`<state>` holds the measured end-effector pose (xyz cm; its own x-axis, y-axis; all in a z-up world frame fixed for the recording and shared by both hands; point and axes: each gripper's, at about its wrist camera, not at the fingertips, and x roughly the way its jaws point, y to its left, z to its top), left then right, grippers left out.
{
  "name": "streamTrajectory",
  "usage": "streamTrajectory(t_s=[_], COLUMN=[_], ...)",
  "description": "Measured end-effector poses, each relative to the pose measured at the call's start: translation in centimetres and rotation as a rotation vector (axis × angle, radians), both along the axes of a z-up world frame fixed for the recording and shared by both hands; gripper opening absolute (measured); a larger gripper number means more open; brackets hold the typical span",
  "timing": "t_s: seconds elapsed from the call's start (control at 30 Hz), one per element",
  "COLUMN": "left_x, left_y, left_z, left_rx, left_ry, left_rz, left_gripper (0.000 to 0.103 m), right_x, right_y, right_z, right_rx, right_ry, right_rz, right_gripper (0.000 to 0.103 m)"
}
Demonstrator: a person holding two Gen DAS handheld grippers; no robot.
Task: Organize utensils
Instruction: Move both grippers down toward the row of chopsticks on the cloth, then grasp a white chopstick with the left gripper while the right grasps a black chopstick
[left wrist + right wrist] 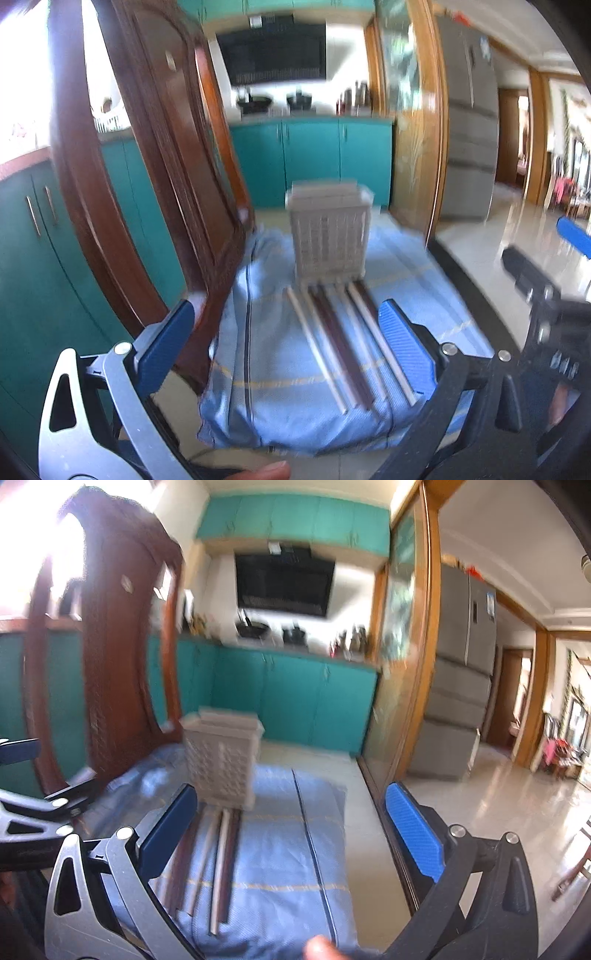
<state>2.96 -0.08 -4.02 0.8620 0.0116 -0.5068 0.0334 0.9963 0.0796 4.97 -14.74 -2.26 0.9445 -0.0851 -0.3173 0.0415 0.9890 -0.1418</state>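
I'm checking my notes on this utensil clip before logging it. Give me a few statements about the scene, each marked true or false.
1. The chopsticks lie on the blue cloth. True.
2. The left gripper is shut on a chopstick. False: it is open and holds nothing.
3. The white holder stands upright beyond the chopsticks. True.
4. The right gripper is shut. False: its jaws are wide apart.

chopsticks (343,343) side by side on cloth (266,417) | basket (330,236) upright just behind them, on same cloth
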Motion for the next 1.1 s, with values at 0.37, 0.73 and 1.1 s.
streamTrajectory(t_s=[0.37,0.73,1.1], left_x=[11.8,23.6,24.2], left_y=[-0.8,1.3,0.2], left_z=[-5.7,-10.5,-11.3], left_rx=[-0.015,-0.07,-0.031], left_ry=[0.305,0.521,0.524], left_rz=[-0.167,-0.127,-0.13], left_gripper=[0.046,0.035,0.035], right_x=[17.8,27.5,27.9], right_y=[-1.6,1.5,-0.3], right_z=[-9.0,-15.0,-14.5], right_rx=[0.207,0.212,0.174], right_ry=[0.57,0.767,0.802], right_rz=[0.194,0.257,0.264], right_gripper=[0.045,0.019,0.012])
